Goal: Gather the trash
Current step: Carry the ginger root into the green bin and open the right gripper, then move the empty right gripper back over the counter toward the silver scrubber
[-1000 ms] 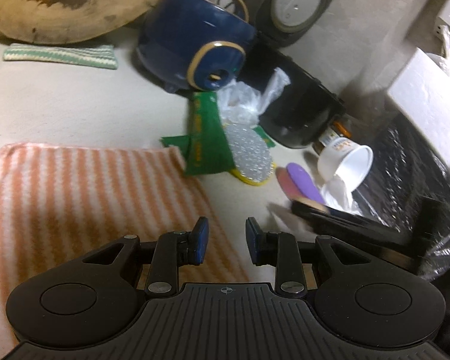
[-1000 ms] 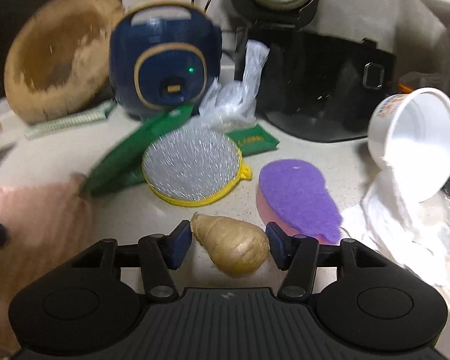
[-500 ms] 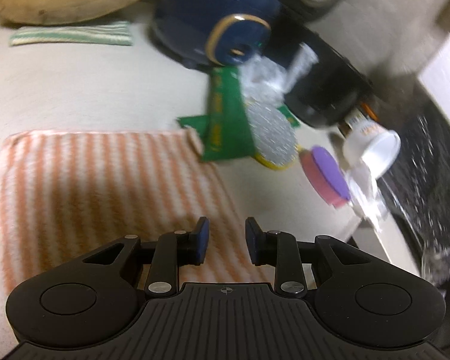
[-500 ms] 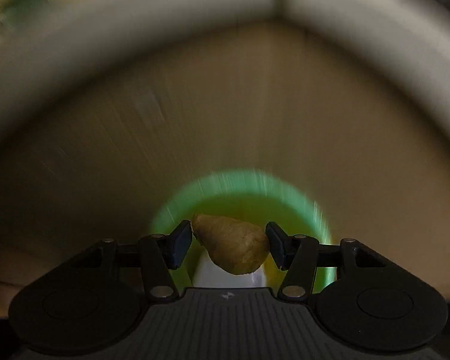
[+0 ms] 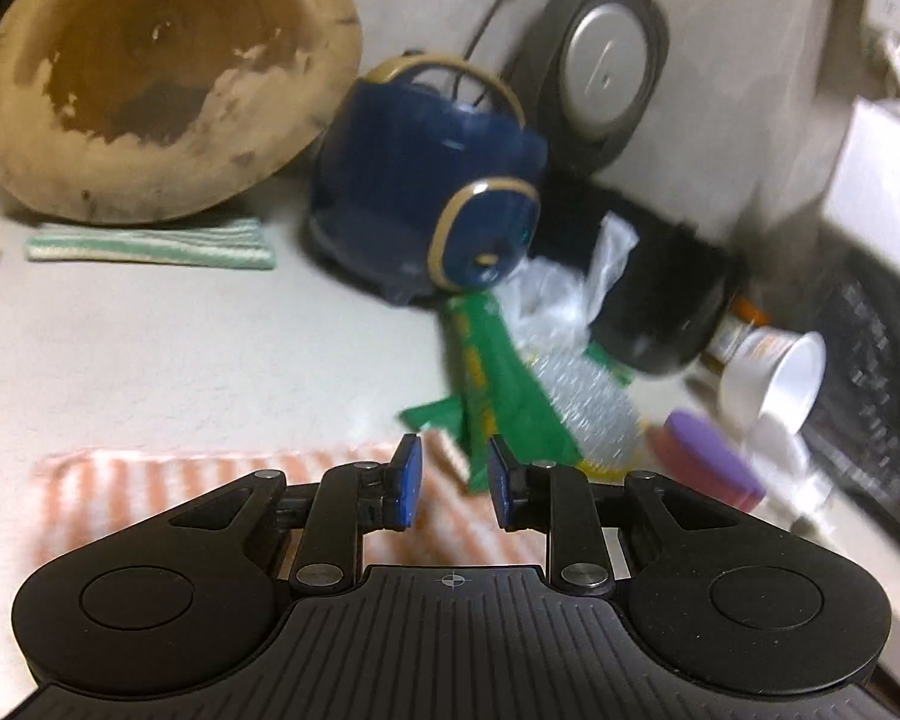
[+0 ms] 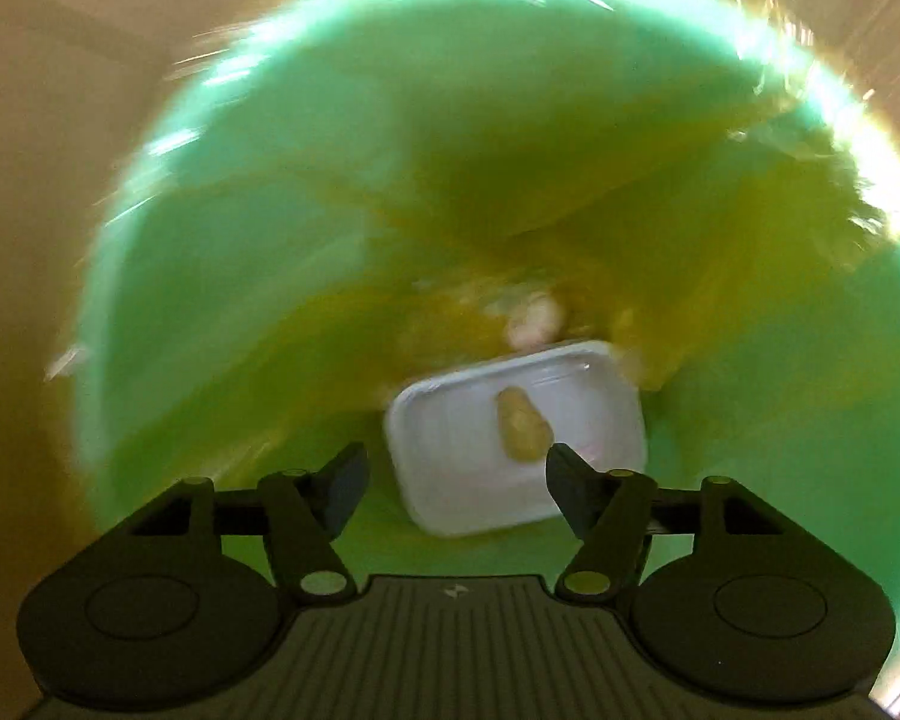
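Pale speckled counter (image 5: 150,360) runs across my left view, cluttered at the back. Far left, a worn wooden bowl (image 5: 162,78) leans up out of the way, with a folded green-striped cloth (image 5: 150,243) just under it. An orange-striped towel (image 5: 210,480) lies flat nearest me. My left tongs (image 5: 450,489) hover over its far edge, jaws part-spread and just narrowing, nothing between the pads. They point at the green wrapper (image 5: 498,396), so I judge that's my next pick.

Behind the wrapper sit a navy rice cooker (image 5: 426,204) and crumpled clear plastic (image 5: 570,294). A round steel scrubber (image 5: 588,414) rests partly on the wrapper. Right of it: a purple sponge (image 5: 711,456), then a white cup (image 5: 780,384) tipped on its side, mouth toward me, tissue beneath. All loose litter, still on the counter.

Right view looks straight down into a green-lined bin (image 6: 270,180), blurred. My right tongs (image 6: 456,483) are spread wide, just opened, empty. The ginger piece (image 6: 522,426) lies on a white foam tray (image 6: 450,480) at the bottom, clear of the pads. Knobby, tan-yellow, tapered at one end. That item counts as binned; the counter litter remains.
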Motion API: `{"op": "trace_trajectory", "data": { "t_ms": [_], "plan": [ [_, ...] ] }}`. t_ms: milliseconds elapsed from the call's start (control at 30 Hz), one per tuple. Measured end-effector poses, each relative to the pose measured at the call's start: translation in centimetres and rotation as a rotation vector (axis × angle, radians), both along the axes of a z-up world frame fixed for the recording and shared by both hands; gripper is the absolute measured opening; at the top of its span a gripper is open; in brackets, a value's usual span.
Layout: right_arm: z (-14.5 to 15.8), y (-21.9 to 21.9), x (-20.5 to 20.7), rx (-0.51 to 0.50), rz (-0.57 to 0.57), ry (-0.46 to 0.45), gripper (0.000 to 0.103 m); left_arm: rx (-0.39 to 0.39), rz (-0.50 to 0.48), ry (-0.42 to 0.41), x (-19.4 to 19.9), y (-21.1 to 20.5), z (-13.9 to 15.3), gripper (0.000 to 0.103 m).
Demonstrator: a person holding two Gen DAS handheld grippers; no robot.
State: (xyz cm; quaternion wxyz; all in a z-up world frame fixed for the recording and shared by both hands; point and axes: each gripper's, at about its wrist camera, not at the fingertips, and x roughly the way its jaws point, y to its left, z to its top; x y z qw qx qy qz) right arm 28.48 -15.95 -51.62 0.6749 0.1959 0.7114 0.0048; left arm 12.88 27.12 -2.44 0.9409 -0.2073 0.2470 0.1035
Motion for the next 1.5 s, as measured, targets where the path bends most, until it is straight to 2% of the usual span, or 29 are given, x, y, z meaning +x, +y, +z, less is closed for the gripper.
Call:
{"op": "trace_trajectory", "data": {
  "t_ms": [67, 133, 200, 333, 433, 500, 533, 567, 633, 733, 800, 867, 1000, 1100, 1167, 1300, 1367, 1433, 1500],
  "plan": [
    [-2.4, -0.1, 1.0, -0.059, -0.032, -0.004, 0.064, -0.02, -0.004, -0.027, 0.2, 0.1, -0.5, 0.027],
    [-5.3, 0.6, 2.1, -0.1, -0.035, 0.013, 0.059, 0.042, -0.022, -0.057, 0.1, -0.6, -0.1, 0.027],
    [-8.0, 1.1, 3.0, -0.098, -0.039, 0.03, 0.057, 0.058, -0.035, -0.096, -0.4, -1.0, 0.1, 0.027],
    [-12.7, 2.5, 3.7, -0.158, -0.014, 0.035, 0.052, -0.037, -0.016, -0.063, -0.6, -0.2, -1.3, 0.025],
    [-15.6, 3.8, 3.8, -0.198, 0.029, 0.051, 0.05, -0.077, -0.006, -0.081, -0.9, 0.4, -1.5, 0.025],
    [-17.0, 4.3, 3.5, -0.229, 0.062, 0.055, 0.049, -0.08, -0.005, -0.081, -1.0, 0.5, -1.6, 0.025],
    [-17.4, 4.5, 3.4, -0.231, 0.075, 0.055, 0.041, -0.077, -0.002, -0.077, -1.0, 0.5, -1.6, 0.025],
    [-17.6, 4.6, 3.4, -0.236, 0.087, 0.058, 0.038, -0.075, 0.0, -0.074, -0.9, 0.5, -1.6, 0.025],
    [-16.8, 4.7, 3.3, -0.241, 0.075, 0.052, 0.038, -0.078, -0.002, -0.071, -0.9, 0.5, -1.6, 0.025],
    [-13.1, 4.7, 3.4, -0.147, 0.059, 0.015, 0.038, -0.082, 0.0, -0.056, -0.5, 0.5, -1.7, 0.025],
    [-9.2, 4.8, 2.9, -0.077, 0.071, -0.029, 0.038, -0.086, 0.001, -0.048, -0.3, 0.5, -1.7, 0.025],
    [-5.3, 5.1, 1.9, -0.057, 0.102, -0.063, 0.038, -0.094, 0.004, -0.038, -0.2, 0.7, -1.9, 0.025],
    [-1.1, 5.9, -0.4, -0.003, 0.234, -0.007, 0.042, -0.119, 0.007, -0.025, -0.1, 1.1, -2.2, 0.025],
    [2.6, 6.5, -1.8, -0.084, 0.319, -0.039, 0.042, -0.132, -0.009, -0.027, -0.1, 1.2, -2.3, 0.025],
    [7.1, 5.9, -2.4, -0.135, 0.318, -0.097, 0.042, -0.136, -0.017, -0.016, 0.0, 1.1, -2.3, 0.025],
    [17.6, 3.9, -2.9, -0.151, 0.291, -0.215, 0.047, -0.085, -0.027, 0.03, 1.0, 0.4, -1.6, 0.025],
    [23.7, 3.9, -4.2, -0.197, 0.315, -0.319, 0.052, -0.086, -0.041, 0.028, 1.4, 0.0, -0.9, 0.025],
    [28.1, 3.4, -4.8, -0.253, 0.333, -0.42, 0.06, -0.107, -0.057, 0.033, 2.0, -0.3, -0.2, 0.025],
    [33.3, 4.3, -5.7, -0.313, 0.33, -0.522, 0.062, -0.115, -0.074, 0.046, 2.7, -0.8, 0.4, 0.025]
  ]
}}
